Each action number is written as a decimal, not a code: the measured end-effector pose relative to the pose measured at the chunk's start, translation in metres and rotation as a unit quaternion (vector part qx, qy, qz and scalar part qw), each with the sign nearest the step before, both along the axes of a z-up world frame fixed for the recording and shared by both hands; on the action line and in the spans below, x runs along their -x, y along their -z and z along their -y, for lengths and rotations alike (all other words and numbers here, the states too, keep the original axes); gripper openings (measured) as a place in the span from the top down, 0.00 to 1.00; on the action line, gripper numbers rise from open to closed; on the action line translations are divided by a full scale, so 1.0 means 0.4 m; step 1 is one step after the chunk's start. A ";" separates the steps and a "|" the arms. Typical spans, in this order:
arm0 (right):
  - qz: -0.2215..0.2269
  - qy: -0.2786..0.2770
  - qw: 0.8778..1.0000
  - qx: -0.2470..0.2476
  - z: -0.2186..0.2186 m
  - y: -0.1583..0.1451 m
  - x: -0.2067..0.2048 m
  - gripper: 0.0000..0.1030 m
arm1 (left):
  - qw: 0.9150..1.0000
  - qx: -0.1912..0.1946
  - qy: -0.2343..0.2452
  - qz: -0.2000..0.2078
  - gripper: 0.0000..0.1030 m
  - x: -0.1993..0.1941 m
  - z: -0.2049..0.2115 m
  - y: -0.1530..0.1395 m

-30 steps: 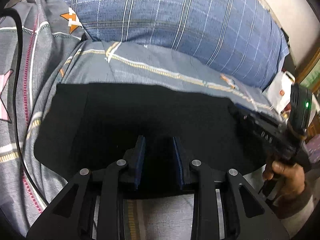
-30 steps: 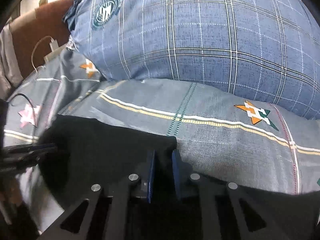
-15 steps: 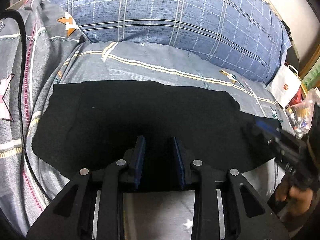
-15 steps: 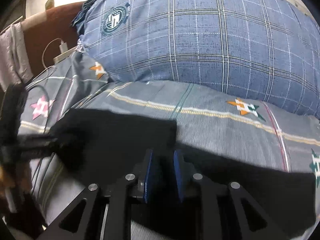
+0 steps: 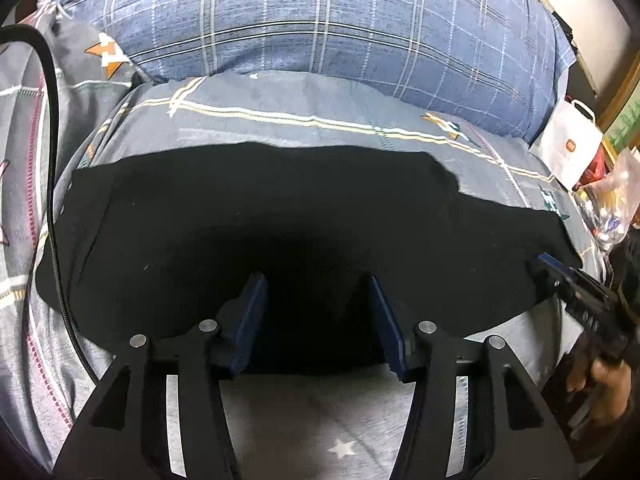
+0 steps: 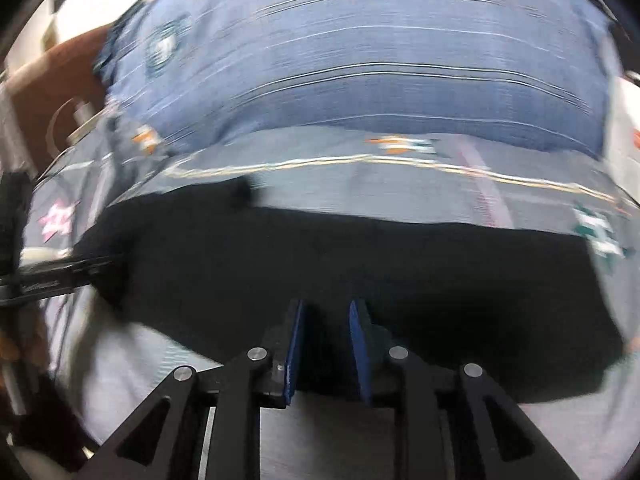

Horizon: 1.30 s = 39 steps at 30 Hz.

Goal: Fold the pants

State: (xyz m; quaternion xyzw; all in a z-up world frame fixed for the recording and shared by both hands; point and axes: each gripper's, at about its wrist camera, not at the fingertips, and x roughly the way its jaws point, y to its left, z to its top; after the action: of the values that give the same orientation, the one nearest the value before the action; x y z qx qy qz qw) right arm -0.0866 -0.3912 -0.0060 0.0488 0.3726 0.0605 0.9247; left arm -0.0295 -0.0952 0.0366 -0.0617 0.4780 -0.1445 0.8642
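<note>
Two hand-held grippers over one bed, items listed by size.

Bed [image 5: 280,128]: grey patterned cover with stripes and star motifs; it carries everything. Large blue plaid pillow [image 5: 320,20] lies along the far side, behind the pants.

Pants [image 5: 280,232]: black, spread flat across the bed cover in a wide folded band, near edge by both grippers, far edge well short of the pillow. A second ago the right end lay doubled up near the middle; it now reaches out to the right, so the garment lies longer and flatter. Judgement: one lay-down step is finished and a further fold likely remains.

Left hand-held gripper [image 5: 318,316]: jaws wide apart over the near edge of the pants, nothing between them. Half a second ago they stood close together on the fabric, so the cloth has just been let go.

Right hand-held gripper [image 6: 326,344]: jaws a little apart, dark fabric under and between them; whether they pinch it I cannot tell. Its view is heavily motion-blurred, so it is moving fast.

Black cable [image 5: 52,160]: runs down the left of the bed, beside the pants.

Room: white paper bag [image 5: 570,148] and a cluttered plastic bag at the right edge of the bed; pale wall beyond.
</note>
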 end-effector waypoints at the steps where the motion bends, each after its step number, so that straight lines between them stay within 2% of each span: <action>1: -0.008 0.021 1.000 -0.006 0.041 0.000 0.002 0.77 | 1.000 0.005 0.003 0.000 0.49 -0.003 0.010 -0.006; 4: -0.021 0.063 0.997 -0.041 0.160 -0.007 0.018 0.77 | 1.000 0.011 0.025 0.004 0.49 -0.012 0.054 -0.022; 6: -0.025 0.100 0.994 -0.034 0.217 -0.020 0.043 0.77 | 0.999 0.009 0.043 0.005 0.49 -0.018 0.098 -0.030; 11: 0.010 0.143 0.989 -0.042 0.307 -0.064 0.093 0.74 | 0.996 0.010 0.090 0.006 0.49 -0.041 0.208 -0.042; 17: -0.013 0.138 0.990 0.012 0.325 -0.034 0.015 0.74 | 0.992 0.003 0.126 0.002 0.49 -0.054 0.306 -0.044; 19: -0.024 0.138 0.990 -0.010 0.343 -0.014 -0.005 0.78 | 0.991 0.004 0.130 -0.002 0.49 -0.058 0.323 -0.041; 20: -0.027 0.136 0.990 -0.017 0.353 -0.007 -0.006 0.90 | 0.991 0.004 0.131 -0.004 0.49 -0.059 0.329 -0.041; 21: -0.026 0.132 0.991 -0.023 0.354 -0.005 -0.004 0.93 | 0.991 0.002 0.132 -0.004 0.49 -0.060 0.336 -0.041; 22: -0.022 0.122 0.992 -0.036 0.358 -0.014 0.015 0.94 | 0.991 0.001 0.134 -0.003 0.49 -0.062 0.342 -0.044; 25: -0.007 0.117 0.993 -0.023 0.358 -0.040 0.062 0.94 | 0.990 0.001 0.142 0.006 0.49 -0.067 0.366 -0.057; 27: -0.008 0.127 0.991 -0.043 0.375 -0.032 0.067 0.94 | 0.989 0.006 0.150 0.008 0.49 -0.075 0.396 -0.062; 30: -0.042 0.140 0.987 -0.065 0.385 0.017 0.027 0.94 | 0.983 0.031 0.180 0.008 0.49 -0.085 0.456 -0.073; 31: -0.034 0.143 0.986 -0.075 0.389 0.012 0.030 0.92 | 0.980 0.038 0.193 0.008 0.49 -0.087 0.478 -0.080; 33: -0.012 0.152 0.984 -0.088 0.403 -0.009 0.053 0.88 | 0.974 0.050 0.219 0.007 0.41 -0.094 0.522 -0.094; 34: -0.009 0.157 0.984 -0.089 0.409 -0.020 0.069 0.82 | 0.970 0.056 0.235 0.009 0.32 -0.098 0.547 -0.101; 35: -0.009 0.157 0.983 -0.093 0.417 -0.029 0.090 0.74 | 0.966 0.059 0.251 0.013 0.29 -0.101 0.574 -0.107; 37: -0.013 0.144 0.984 -0.105 0.424 -0.031 0.115 0.61 | 0.956 0.064 0.286 0.015 0.28 -0.108 0.632 -0.113; 39: -0.027 0.123 0.986 -0.113 0.432 -0.019 0.130 0.59 | 0.944 0.055 0.325 0.001 0.28 -0.116 0.704 -0.101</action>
State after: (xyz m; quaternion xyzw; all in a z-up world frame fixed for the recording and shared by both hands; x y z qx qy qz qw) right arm -0.1387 -0.5638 0.0015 0.1995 0.3792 -0.0131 0.9034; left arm 0.0169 -0.3768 0.0769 0.0495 0.4627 -0.4438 0.7658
